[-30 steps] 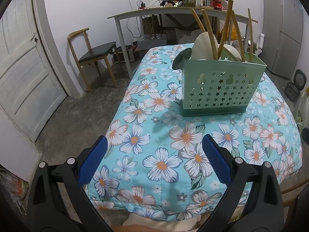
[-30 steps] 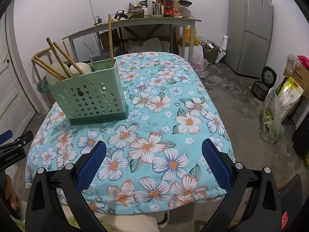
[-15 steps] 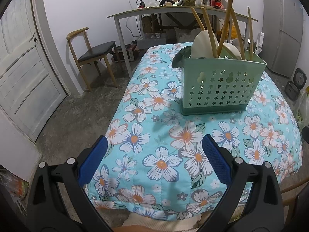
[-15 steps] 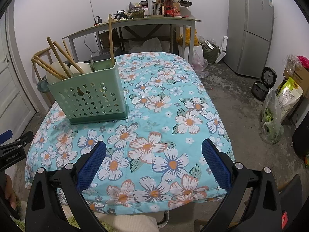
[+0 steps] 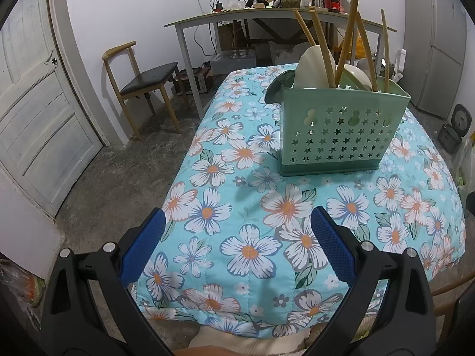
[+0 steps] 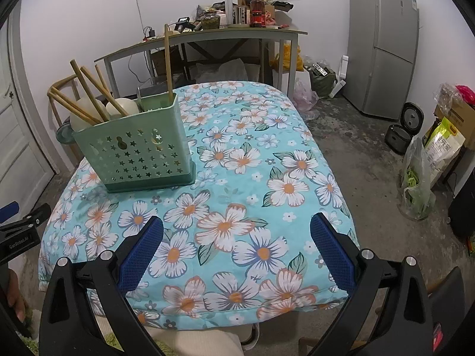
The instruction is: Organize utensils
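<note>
Standing upright on flowered cloth [image 5: 246, 249]: green basket [image 5: 341, 136], wooden sticks [image 5: 347, 38] leaning up from it. Left gripper [image 5: 237, 247] nearer, basket ahead-right; right gripper [image 6: 237, 247], basket ahead-left. Both spread wide, empty.

This is a lived-in room of a home. A silver fridge [image 6: 383, 44] stands at the upper right, with a rice cooker [image 6: 403, 129] on the bare concrete floor [image 6: 371, 160] below it. At the top centre, a cluttered counter [image 6: 207, 34] holds bottles and jars. A wooden chair [image 5: 142, 80] and panelled door [image 5: 35, 112] fill the left.
</note>
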